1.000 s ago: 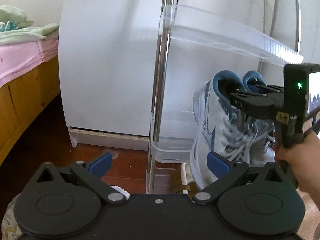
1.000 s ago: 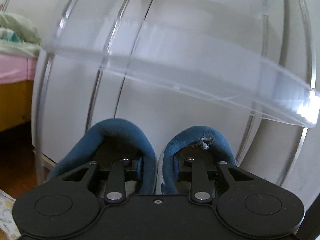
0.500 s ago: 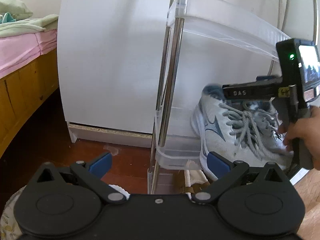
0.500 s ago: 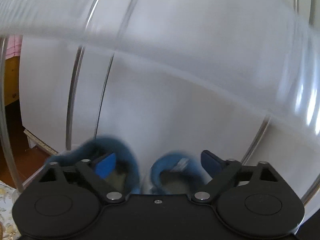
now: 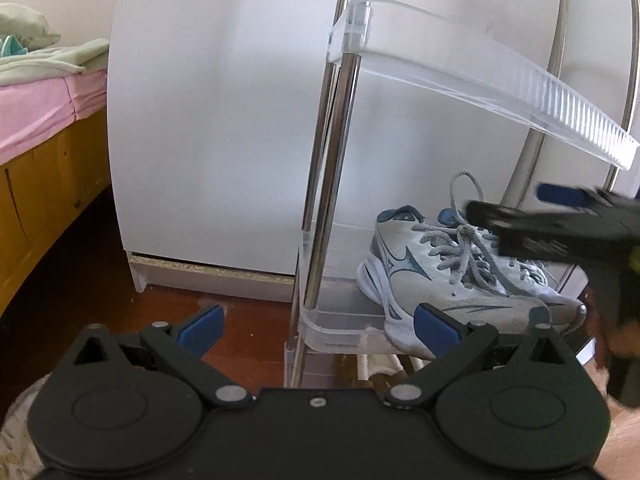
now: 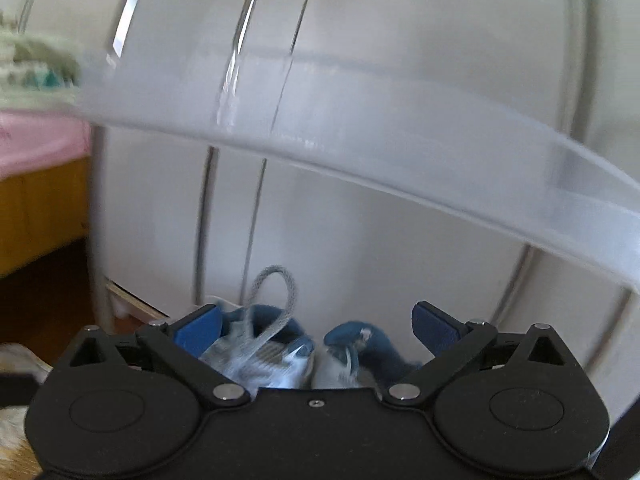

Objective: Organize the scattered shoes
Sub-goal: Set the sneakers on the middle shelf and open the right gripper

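Sneakers (image 5: 452, 276): one white-and-grey pair with blue collars and grey laces sits side by side on the lower clear tray (image 5: 340, 330) of the shoe rack (image 5: 332, 184), toes toward the camera in the left wrist view. One lace loop (image 5: 466, 184) stands upright above the near shoe. An upper clear shelf (image 5: 480, 80) slopes across above the pair. The rack's chrome posts stand just beside a white cabinet (image 5: 216, 128). A bed with a pink sheet (image 5: 36, 116) and a wooden frame lies to the left, over a dark wooden floor (image 5: 80, 272).

Right gripper (image 6: 316, 324): released. Its jaws stand fully spread, with the blue pads (image 6: 198, 326) apart on either side of the sneakers' collars and pressing on neither shoe. In the right wrist view the pair appears blurred, low between the fingers, with the lace loop rising between them. In the left wrist view this gripper appears as a blurred black bar just above the laces; contact with the laces cannot be determined.

Left gripper (image 5: 316, 326): released. Its jaws are spread wide with nothing between them. It points at the foot of the rack, with the right pad in front of the near sneaker's sole.
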Motion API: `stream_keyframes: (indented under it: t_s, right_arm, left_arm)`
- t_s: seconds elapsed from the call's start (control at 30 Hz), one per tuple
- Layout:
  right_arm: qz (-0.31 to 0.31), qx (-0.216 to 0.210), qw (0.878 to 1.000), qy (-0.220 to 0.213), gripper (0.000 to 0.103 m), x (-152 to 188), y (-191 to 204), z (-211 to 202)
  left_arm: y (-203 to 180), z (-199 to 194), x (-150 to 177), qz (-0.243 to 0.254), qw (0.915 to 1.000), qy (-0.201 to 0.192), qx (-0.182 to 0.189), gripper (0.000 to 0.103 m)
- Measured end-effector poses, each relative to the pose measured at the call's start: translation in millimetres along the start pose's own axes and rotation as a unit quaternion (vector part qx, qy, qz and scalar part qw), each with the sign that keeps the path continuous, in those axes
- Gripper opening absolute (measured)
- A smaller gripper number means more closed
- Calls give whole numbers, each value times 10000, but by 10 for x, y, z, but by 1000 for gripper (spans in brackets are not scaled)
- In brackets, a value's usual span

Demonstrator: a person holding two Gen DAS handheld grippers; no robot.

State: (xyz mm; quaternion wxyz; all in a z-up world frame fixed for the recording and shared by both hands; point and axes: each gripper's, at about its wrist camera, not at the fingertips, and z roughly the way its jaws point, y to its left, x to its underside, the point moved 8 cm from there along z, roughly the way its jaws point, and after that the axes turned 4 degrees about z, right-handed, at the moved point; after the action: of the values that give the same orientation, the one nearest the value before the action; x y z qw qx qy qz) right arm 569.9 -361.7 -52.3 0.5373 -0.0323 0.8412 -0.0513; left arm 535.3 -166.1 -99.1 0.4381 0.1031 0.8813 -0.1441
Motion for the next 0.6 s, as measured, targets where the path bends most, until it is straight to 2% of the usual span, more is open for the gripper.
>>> stream_keyframes:
  t_s: [0.1,0.17,0.23,0.3,0.4,0.47,0.53,0.6]
  right_arm:
    - [317,-261,9981,-450,103,162,7,-434]
    - [596,-515,9925,-938,103,348,50,-773]
    - [532,-618,9895,-1196,103,463,90,-888]
    - [335,-621,9894,-1267,102,590,214,-871]
    - [176,-635,9906,-1202,90,674,364,-835]
    - [39,-566,9911,-1206,77,644,402,-816]
    - [-97,-496,9914,-1210,77,615,440,-797]
    - [-208,-528,9912,-1200,66,664,505,-723]
  left_arm:
    - [1,-28,35,-27,10000,-22,16,102]
    - [3,-56,95,-61,10000,3,10,102]
    - [5,-86,174,-54,10000,47,-23,102]
    - [7,-116,252,-46,9999,91,-56,102]
    - [20,-145,354,-80,9998,159,-93,102]
    - [50,-149,390,-147,9997,180,-113,102]
    - [75,-159,405,-173,9996,184,-128,102]
    - [106,-171,405,-198,9996,159,-147,102]
